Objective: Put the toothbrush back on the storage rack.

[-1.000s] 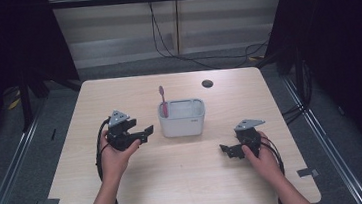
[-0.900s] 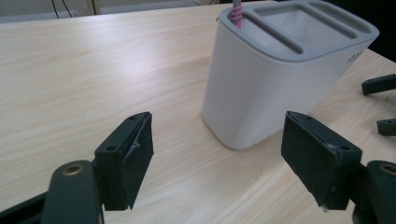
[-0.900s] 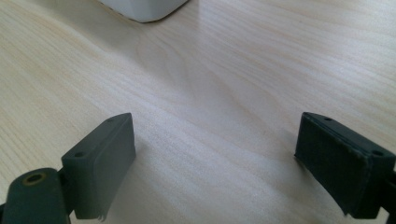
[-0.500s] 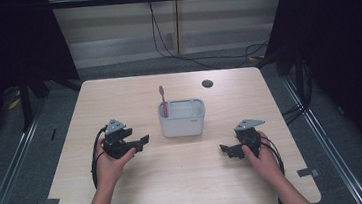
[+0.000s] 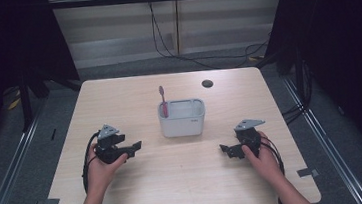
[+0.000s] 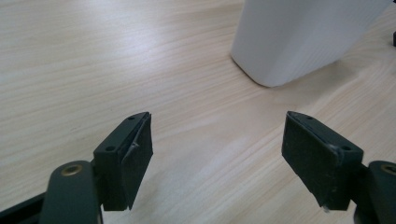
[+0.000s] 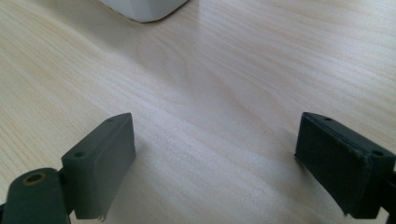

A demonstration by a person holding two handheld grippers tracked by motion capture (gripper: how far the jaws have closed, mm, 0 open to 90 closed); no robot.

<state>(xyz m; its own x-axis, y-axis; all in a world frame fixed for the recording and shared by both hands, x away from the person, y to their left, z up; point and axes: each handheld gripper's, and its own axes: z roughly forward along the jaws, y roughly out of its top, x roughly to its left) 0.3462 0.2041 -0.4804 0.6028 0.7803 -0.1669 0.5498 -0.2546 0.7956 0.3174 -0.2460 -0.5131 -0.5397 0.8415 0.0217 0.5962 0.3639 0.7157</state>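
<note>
A white rectangular holder [image 5: 182,117] stands near the middle of the light wooden table [image 5: 118,98], with a pink toothbrush [image 5: 163,101] upright in its left end. My left gripper [image 5: 134,148] rests low at the table's left, open, its jaws pointing right toward the holder [image 6: 299,37] with only bare wood between them. My right gripper [image 5: 227,151] sits at the table's right, open and empty, jaws pointing left. In the right gripper view a corner of the holder [image 7: 144,8] shows at the top, and the gripper [image 7: 219,163] has nothing between its jaws.
A small dark round hole or disc [image 5: 207,83] lies near the table's far edge. Cables run along the floor behind the table. Dark rails flank both sides of the table.
My left gripper has moved down and toward the near-left of the table, away from the holder. The right gripper has stayed where it was.
</note>
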